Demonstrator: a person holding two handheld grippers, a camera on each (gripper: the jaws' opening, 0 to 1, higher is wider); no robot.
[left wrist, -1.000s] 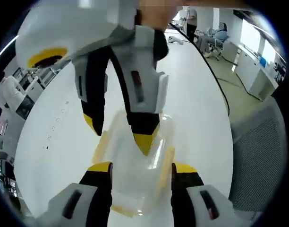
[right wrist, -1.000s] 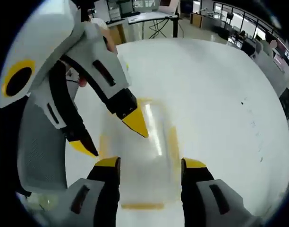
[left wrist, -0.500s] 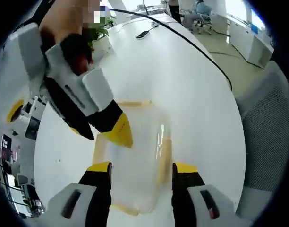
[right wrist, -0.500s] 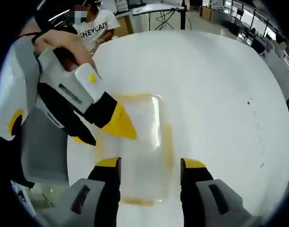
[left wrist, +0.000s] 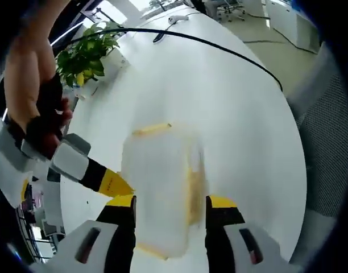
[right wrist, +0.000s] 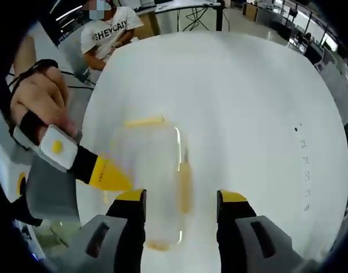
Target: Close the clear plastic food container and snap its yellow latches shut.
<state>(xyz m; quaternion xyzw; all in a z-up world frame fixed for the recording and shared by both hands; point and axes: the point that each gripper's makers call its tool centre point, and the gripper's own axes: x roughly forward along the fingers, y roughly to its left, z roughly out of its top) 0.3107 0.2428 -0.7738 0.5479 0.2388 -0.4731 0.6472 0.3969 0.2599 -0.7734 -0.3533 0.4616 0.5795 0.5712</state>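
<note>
The clear food container (left wrist: pixel 160 187) is framed, untouched, between the wide-spread left gripper (left wrist: pixel 169 200) and right gripper (right wrist: pixel 181 196) on the white desk (right wrist: pixel 248 114).

We hold the left gripper (left wrist: pixel 169 200) with jaws apart and level. The right gripper (right wrist: pixel 181 197) likewise stands open. Each enters the other's view from the side, gripped by a hand (right wrist: pixel 38 101), apparently gloved.

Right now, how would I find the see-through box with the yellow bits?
Look at the big white table. Near its middle lies the clear plastic food container, a see-through rectangular box with its lid down. Its yellow latches along the edges set it apart: everything around it is plain white, and the leafy green plant stands far off at the table's edge.
</note>
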